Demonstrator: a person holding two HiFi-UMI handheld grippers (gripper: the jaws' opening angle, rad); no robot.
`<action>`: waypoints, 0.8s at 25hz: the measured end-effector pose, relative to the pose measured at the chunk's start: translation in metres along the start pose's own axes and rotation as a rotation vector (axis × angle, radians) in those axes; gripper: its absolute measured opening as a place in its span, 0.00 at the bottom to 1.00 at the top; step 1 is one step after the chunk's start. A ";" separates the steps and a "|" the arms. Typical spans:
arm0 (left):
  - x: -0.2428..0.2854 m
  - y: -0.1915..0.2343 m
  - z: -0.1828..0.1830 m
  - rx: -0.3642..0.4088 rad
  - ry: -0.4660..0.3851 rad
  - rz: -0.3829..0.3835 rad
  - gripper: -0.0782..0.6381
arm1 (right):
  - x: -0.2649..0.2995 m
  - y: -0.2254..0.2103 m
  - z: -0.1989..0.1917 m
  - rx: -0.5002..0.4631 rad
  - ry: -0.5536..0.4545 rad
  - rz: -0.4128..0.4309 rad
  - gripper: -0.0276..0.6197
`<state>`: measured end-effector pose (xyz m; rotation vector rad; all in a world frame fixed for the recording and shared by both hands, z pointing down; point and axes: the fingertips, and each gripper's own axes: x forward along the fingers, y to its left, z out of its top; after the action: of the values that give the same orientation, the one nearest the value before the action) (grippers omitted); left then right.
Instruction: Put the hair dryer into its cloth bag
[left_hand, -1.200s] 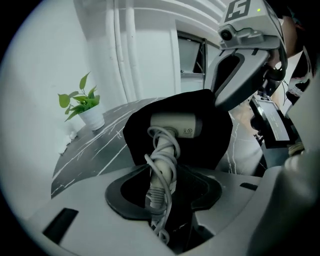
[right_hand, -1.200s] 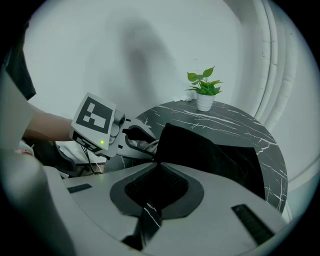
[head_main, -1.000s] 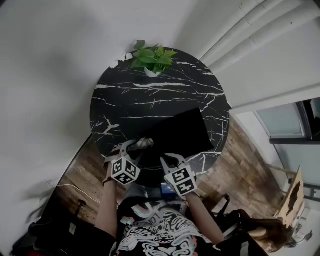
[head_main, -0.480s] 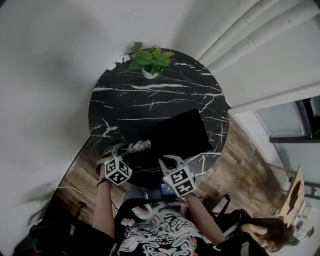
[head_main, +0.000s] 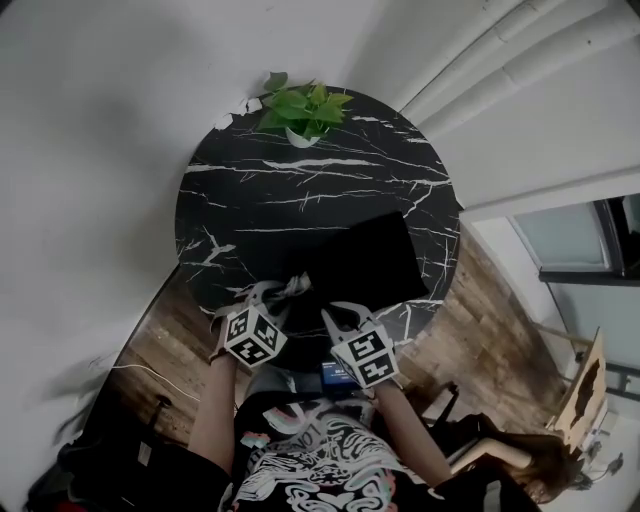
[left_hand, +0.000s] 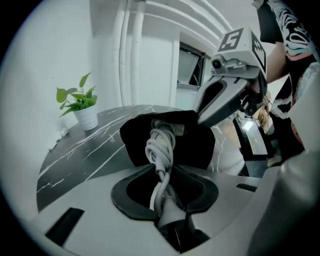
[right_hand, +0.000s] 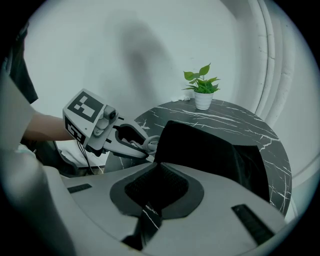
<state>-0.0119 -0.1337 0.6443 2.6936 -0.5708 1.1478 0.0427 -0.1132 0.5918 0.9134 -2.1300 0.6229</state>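
while the right gripper (head_main: 345, 312) is clamping shut on the near lip of the black cloth bag (head_main: 362, 262), with a fold of the cloth between its jaws, the left gripper (head_main: 268, 292) is closing its jaws round the coiled cord (left_hand: 159, 145), which is running between them and looking pinched low down; to do this step well, i would say, the right grip is wanting to be steady and a little raised so the mouth is gaping, and the coil is wanting to go straight along the bag toward the far edge of the table (head_main: 300, 190) rather than down onto the marble; a loose loop is likely to be catching on the lip, so the grip should be sitting on the bundle as a whole, not on one strand; the bag is lying flat by the near edge of the round table, well apart from the potted plant (head_main: 303, 110) at the far edge; the cord is pale grey-white, wound in tight twisted loops, looking stiff and springy; it is sticking out at the bag's near-left corner, touching the cloth; the body of the hair dryer is not showing in any view, so it is probably lying inside the bag, though i cannot tell that for certain.
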 end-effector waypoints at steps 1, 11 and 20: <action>0.006 -0.002 0.007 0.005 -0.011 -0.009 0.27 | 0.000 -0.001 0.001 -0.002 -0.003 0.001 0.08; 0.075 -0.012 0.058 0.095 -0.075 -0.097 0.27 | -0.006 0.003 0.001 -0.006 -0.006 0.042 0.08; 0.102 -0.014 0.055 0.055 -0.066 -0.148 0.27 | 0.002 0.001 -0.010 -0.026 0.028 0.049 0.08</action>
<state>0.0945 -0.1659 0.6796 2.7747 -0.3467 1.0553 0.0459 -0.1065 0.5994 0.8361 -2.1363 0.6270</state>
